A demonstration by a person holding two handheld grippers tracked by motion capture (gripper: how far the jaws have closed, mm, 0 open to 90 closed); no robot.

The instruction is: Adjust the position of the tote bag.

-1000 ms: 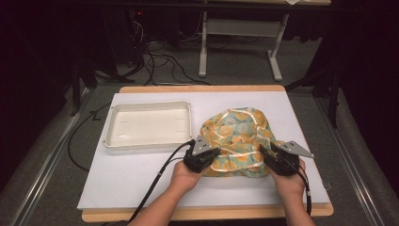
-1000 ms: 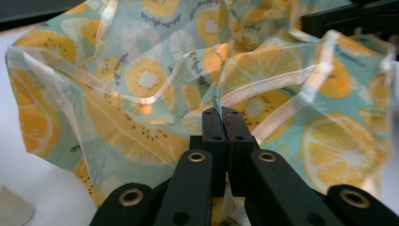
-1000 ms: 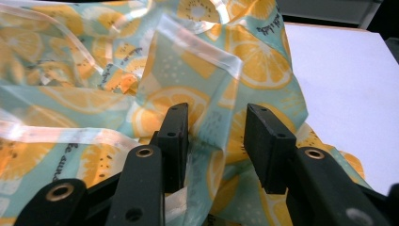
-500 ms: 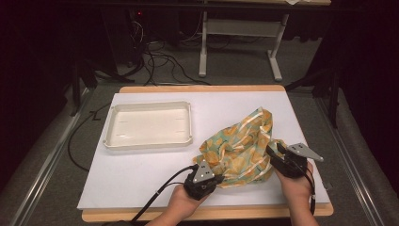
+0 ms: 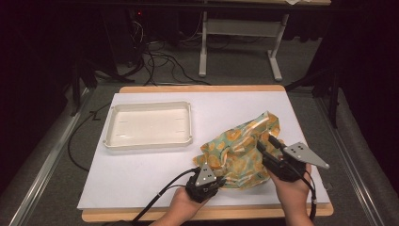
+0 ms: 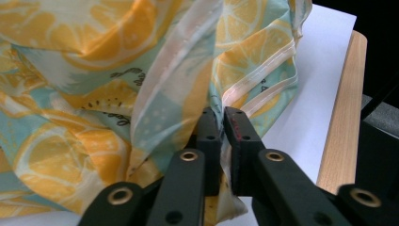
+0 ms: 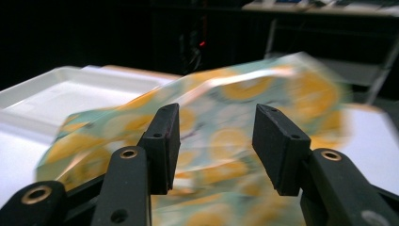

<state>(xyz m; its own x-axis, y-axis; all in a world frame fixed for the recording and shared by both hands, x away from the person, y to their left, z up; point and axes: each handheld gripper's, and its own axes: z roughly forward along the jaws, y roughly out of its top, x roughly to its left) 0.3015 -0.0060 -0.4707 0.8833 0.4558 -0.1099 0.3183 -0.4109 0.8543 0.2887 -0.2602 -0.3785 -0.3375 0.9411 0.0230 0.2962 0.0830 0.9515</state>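
Lemon cloth bunched lower right of centre, one corner pinched.
My left gripper (image 5: pixel 212 175) has its jaws nearly closed on a fold of the lemon-print cloth (image 5: pixel 240 148), though they've just eased a touch; my right gripper (image 5: pixel 267 146) has been opening, jaws wide, nothing between them, cloth beyond. White tray (image 5: pixel 149 139) sits left of centre.
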